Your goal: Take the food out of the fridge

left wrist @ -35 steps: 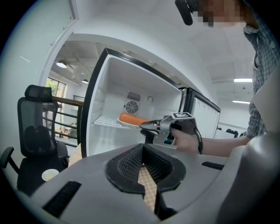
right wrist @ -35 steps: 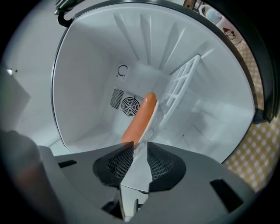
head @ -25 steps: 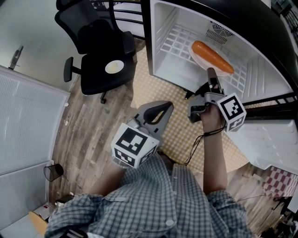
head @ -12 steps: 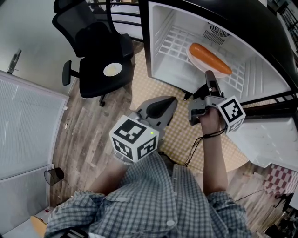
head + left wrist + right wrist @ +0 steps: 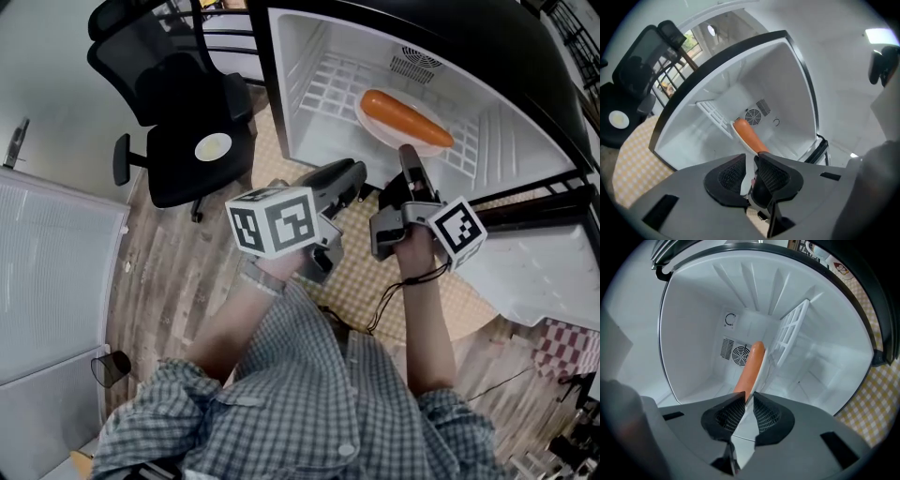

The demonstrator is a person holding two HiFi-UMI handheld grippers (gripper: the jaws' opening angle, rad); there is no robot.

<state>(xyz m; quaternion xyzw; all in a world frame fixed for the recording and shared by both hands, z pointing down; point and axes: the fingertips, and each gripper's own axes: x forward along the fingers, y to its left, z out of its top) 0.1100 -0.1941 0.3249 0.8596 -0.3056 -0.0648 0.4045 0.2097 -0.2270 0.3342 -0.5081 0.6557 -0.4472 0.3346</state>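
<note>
An orange carrot (image 5: 405,117) lies on a white plate (image 5: 375,129) on the wire shelf of the open white fridge (image 5: 291,103). My right gripper (image 5: 405,152) points at the plate's near rim; whether it touches is unclear. Its jaws stand narrowly open (image 5: 748,399) with the carrot (image 5: 750,369) straight ahead. My left gripper (image 5: 359,176) hangs at the fridge's front edge, left of the right one. Its jaws have just been opening and show a narrow gap (image 5: 751,161) with nothing in it. The carrot (image 5: 747,136) lies beyond them.
A black office chair (image 5: 178,141) with a pale round thing on its seat (image 5: 214,146) stands left of the fridge. A checked mat (image 5: 375,281) covers the floor below. The fridge door (image 5: 553,272) hangs open at right. A white panel (image 5: 47,272) is at left.
My left gripper has moved up towards the fridge opening and rolled, so its marker cube shows other faces. The right gripper has stayed at the plate.
</note>
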